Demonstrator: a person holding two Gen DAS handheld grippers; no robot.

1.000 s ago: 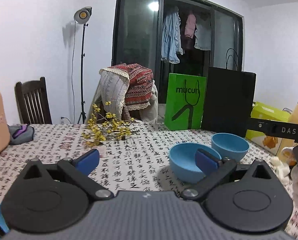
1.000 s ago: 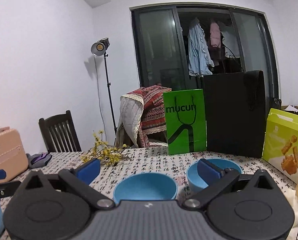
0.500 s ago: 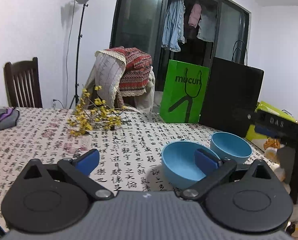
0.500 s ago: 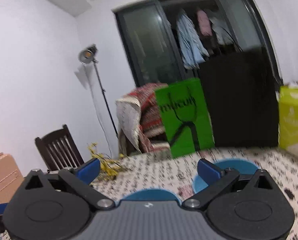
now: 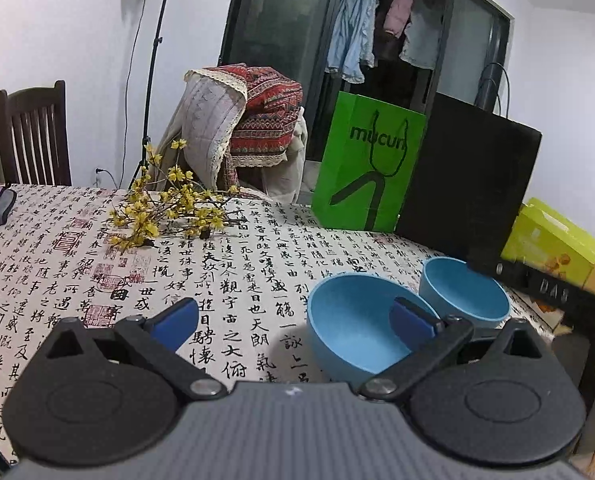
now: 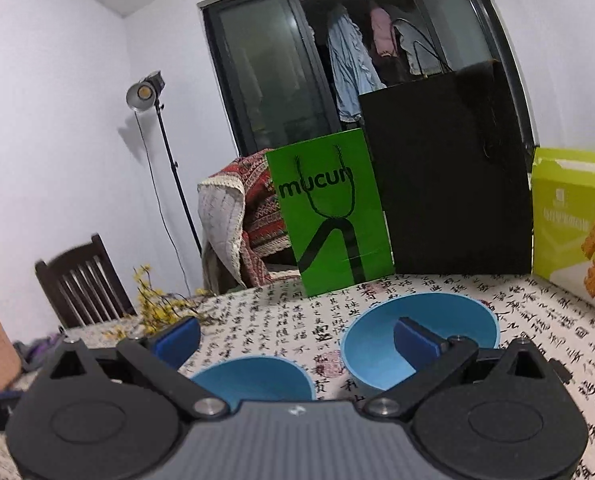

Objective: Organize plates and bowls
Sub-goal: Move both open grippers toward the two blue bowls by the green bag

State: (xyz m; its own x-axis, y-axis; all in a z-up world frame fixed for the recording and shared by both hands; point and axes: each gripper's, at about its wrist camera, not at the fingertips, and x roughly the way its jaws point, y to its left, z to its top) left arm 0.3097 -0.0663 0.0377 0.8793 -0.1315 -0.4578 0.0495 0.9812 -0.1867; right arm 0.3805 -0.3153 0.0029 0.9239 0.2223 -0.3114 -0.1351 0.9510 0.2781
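Left wrist view is showing the left gripper [image 5: 293, 320] hanging low over the calligraphy-print tablecloth [image 5: 97, 264] with its blue-padded fingers spread wide and nothing between them. Its right finger pad [image 5: 411, 320] is lying in front of the near blue bowl [image 5: 349, 332], which is sitting upright on the cloth; whether the pad is touching the bowl cannot be told. A second blue bowl [image 5: 463, 292] is sitting just beyond it and to the right, the two very close together, perhaps touching.

Judging from this, the task is sitting at the approach step: both bowls are resting separately and neither is being grasped. No plates are showing in either view.

Right wrist view is showing the right gripper [image 6: 297, 340] likewise released and empty, tilted slightly and looking across the table [image 6: 281, 320]. Its right pad [image 6: 415, 340] is overlapping the far bowl [image 6: 425, 332], while the near bowl [image 6: 253, 378] is sitting low between the fingers, partly hidden by the gripper body.

The next move probably calls for one gripper straddling a bowl's rim, one pad inside and one outside, then clenching and lifting it to nest in the other. The bowls' closeness is leaving little room for an outer finger between them.

A green paper bag [image 5: 367, 168], a black bag [image 5: 465, 184] and a sprig of yellow flowers [image 5: 169, 208] are standing well behind.
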